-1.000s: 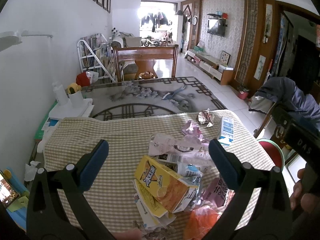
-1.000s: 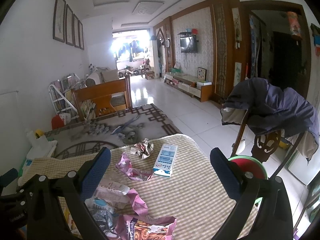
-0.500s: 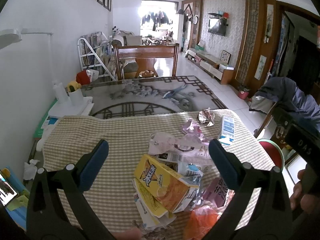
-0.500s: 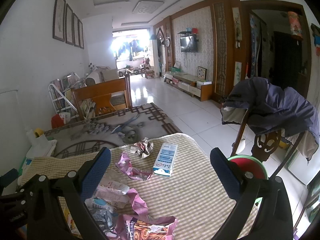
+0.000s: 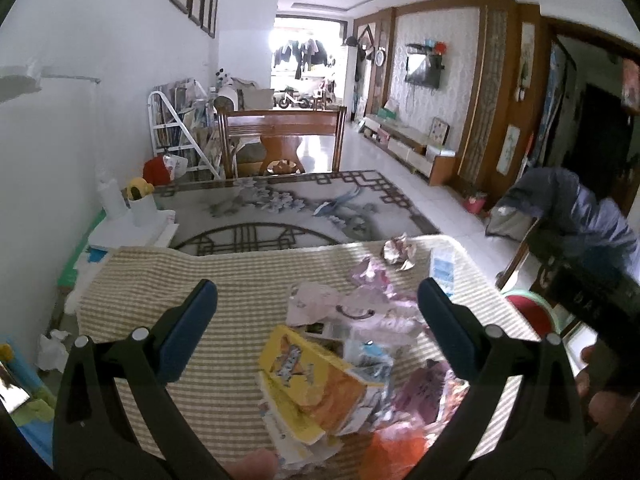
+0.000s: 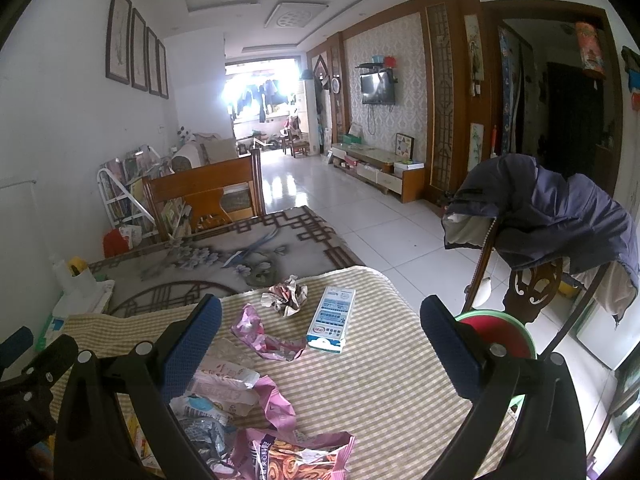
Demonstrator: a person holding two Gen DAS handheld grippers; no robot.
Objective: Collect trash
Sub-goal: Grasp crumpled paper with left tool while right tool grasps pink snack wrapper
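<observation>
A beige checked tablecloth (image 6: 400,392) carries the trash. Left gripper (image 5: 318,300) and right gripper (image 6: 320,318) hover above it, jaws spread wide, holding nothing. A yellow-orange carton (image 5: 308,384) lies beneath the left gripper, a blue-white box (image 6: 331,319) and a crumpled paper ball (image 6: 285,299) farther off.

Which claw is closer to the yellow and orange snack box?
Left. The left claw hangs open right above the yellow and orange snack box; the right claw is open further right, over the checked cloth.
</observation>
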